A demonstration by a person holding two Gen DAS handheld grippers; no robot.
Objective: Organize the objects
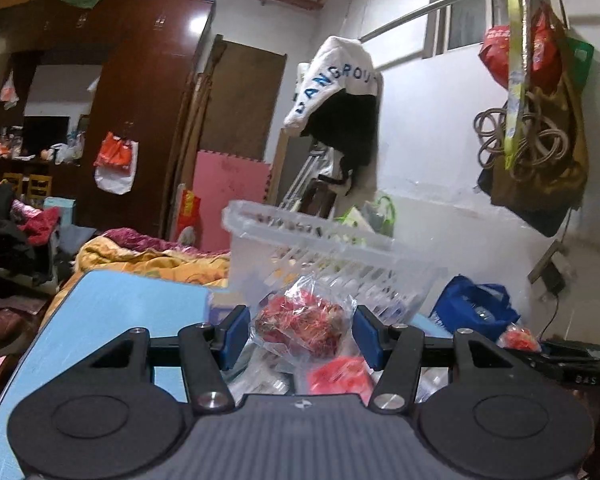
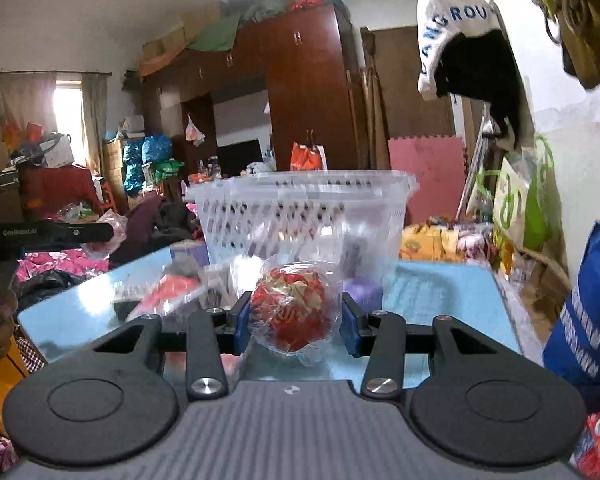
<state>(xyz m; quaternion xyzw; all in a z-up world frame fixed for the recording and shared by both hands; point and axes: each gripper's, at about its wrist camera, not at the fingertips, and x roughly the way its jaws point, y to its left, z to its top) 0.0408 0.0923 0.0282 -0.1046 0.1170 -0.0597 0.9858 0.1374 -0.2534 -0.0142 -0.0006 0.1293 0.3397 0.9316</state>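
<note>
My left gripper [image 1: 301, 330] is shut on a red ornament in a clear bag [image 1: 302, 326], lifted above the light blue table [image 1: 120, 312]. The white slotted plastic basket [image 1: 324, 256] stands just beyond it. My right gripper [image 2: 295, 322] is shut on another red and gold ball in clear wrap [image 2: 290, 312], held in front of the same basket [image 2: 300, 216]. The left gripper [image 2: 100, 238] also shows at the left edge of the right wrist view, with its bag. More red packets [image 1: 340, 376] lie on the table below.
A blue bag [image 1: 476, 312] stands right of the basket, close to the wall. Red and clear packets [image 2: 168, 292] lie on the table [image 2: 432, 292] left of the basket. A bed with orange and pink bedding [image 1: 152, 256] lies behind the table. Bags hang on the wall [image 1: 540, 128].
</note>
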